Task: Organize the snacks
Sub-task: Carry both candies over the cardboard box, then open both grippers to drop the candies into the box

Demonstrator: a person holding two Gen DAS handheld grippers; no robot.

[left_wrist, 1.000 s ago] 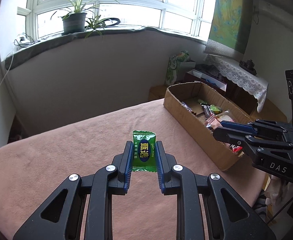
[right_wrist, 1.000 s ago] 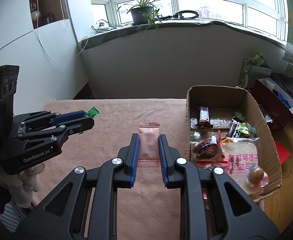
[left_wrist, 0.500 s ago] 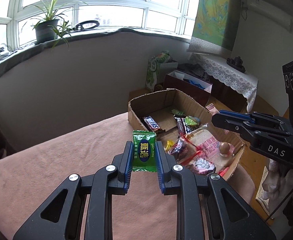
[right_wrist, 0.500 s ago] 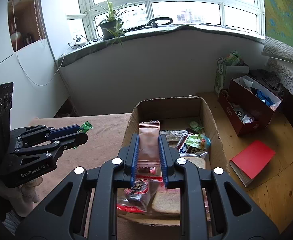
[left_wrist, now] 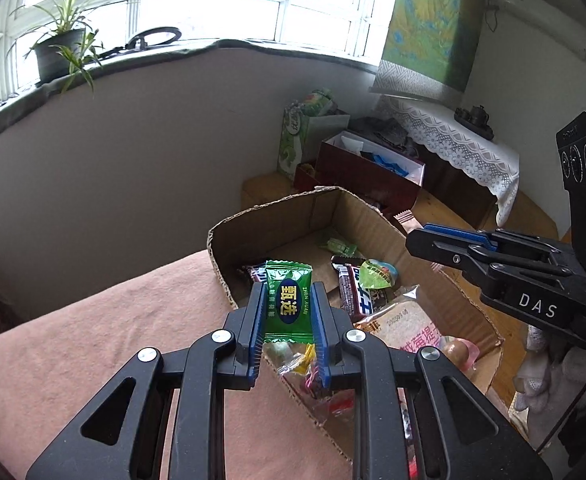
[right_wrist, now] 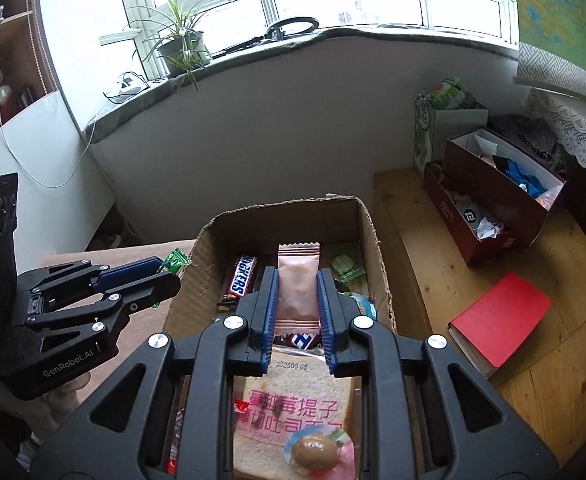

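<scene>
My left gripper (left_wrist: 287,300) is shut on a green wrapped candy (left_wrist: 287,300), held over the near left wall of the cardboard box (left_wrist: 277,220). My right gripper (right_wrist: 298,292) is shut on a pink snack packet (right_wrist: 298,284) and hangs above the middle of the same box (right_wrist: 377,252). Inside lie a Snickers bar (right_wrist: 241,280), a bag of sliced bread (right_wrist: 293,408), a wrapped egg (right_wrist: 313,450) and other sweets. The left gripper (right_wrist: 169,270) appears at the left in the right wrist view; the right gripper (left_wrist: 417,236) appears at the right in the left wrist view.
The box stands on a pink cloth-covered table (left_wrist: 93,352). Beyond it is a low wooden bench (right_wrist: 533,360) with a red book (right_wrist: 501,316) and a dark red open box (right_wrist: 493,200). A grey wall (right_wrist: 273,128) under the window sill rises behind.
Both grippers have travelled sideways from over the pink cloth to over the cardboard box, each keeping its snack. The box now fills the middle of both views.
</scene>
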